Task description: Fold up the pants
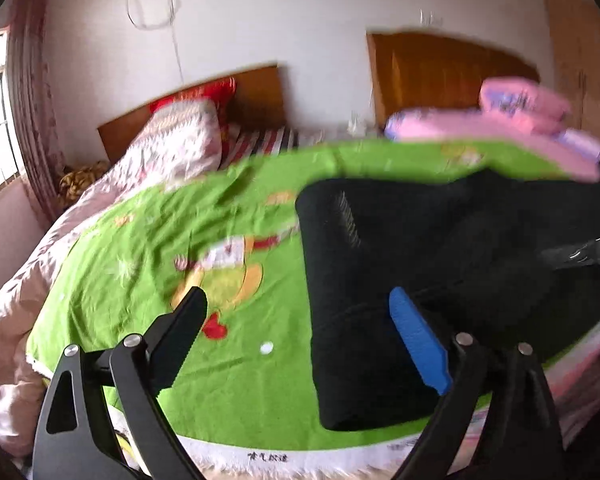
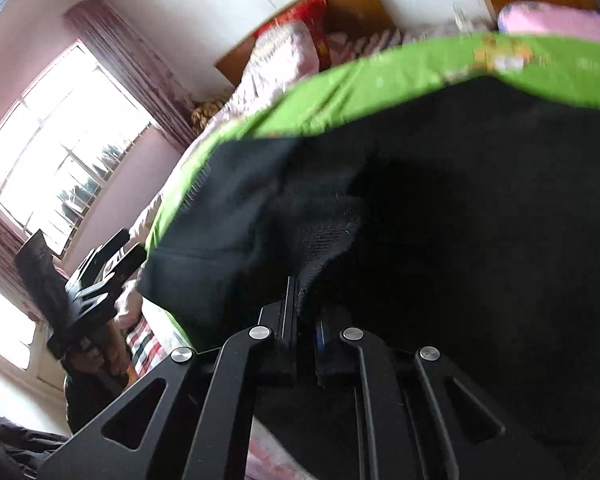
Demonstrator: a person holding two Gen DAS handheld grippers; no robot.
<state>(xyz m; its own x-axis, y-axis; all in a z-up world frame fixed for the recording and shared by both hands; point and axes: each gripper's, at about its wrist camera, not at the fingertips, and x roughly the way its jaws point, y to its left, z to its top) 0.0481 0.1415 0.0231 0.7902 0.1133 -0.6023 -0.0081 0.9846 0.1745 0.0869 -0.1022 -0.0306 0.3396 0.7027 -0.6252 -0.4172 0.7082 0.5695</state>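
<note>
Black pants (image 1: 420, 248) lie on a green cartoon blanket (image 1: 188, 240) on the bed. My left gripper (image 1: 300, 300) is open and empty, hovering above the pants' left edge, its blue-padded finger over the cloth. My right gripper (image 2: 306, 292) is shut on a raised fold of the black pants (image 2: 440, 208), which fill most of the right wrist view. The right gripper also shows at the right edge of the left wrist view (image 1: 580, 254). The left gripper shows at the left of the right wrist view (image 2: 100, 276).
A pink floral quilt (image 1: 112, 184) is heaped left of the green blanket. Pink bedding (image 1: 520, 120) is piled at the back right. Wooden headboards (image 1: 440, 68) stand against the white wall. A window (image 2: 60, 140) with curtains is on the left.
</note>
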